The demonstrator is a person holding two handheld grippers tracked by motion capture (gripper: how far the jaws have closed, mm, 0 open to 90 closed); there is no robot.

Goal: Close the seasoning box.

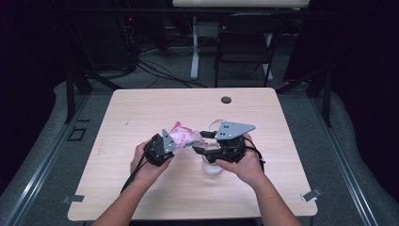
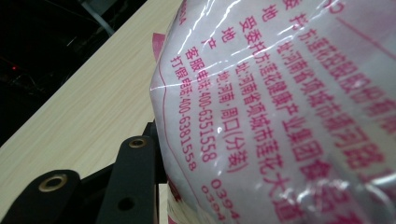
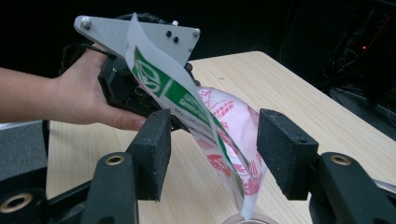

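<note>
left gripper (image 1: 165, 147): black body, grey three-cornered plate on top with dark screws, black cable trailing below
right gripper (image 1: 201, 141): black body, grey three-cornered plate with small holes
jaws: black arms, brass-ringed pivot holes, rough black block pads
forearms: bare, no sleeves

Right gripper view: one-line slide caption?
Open right claw straddles the torn flap of a white plastic pouch with pink and green print, held by the left claw over the light wooden table.
</note>
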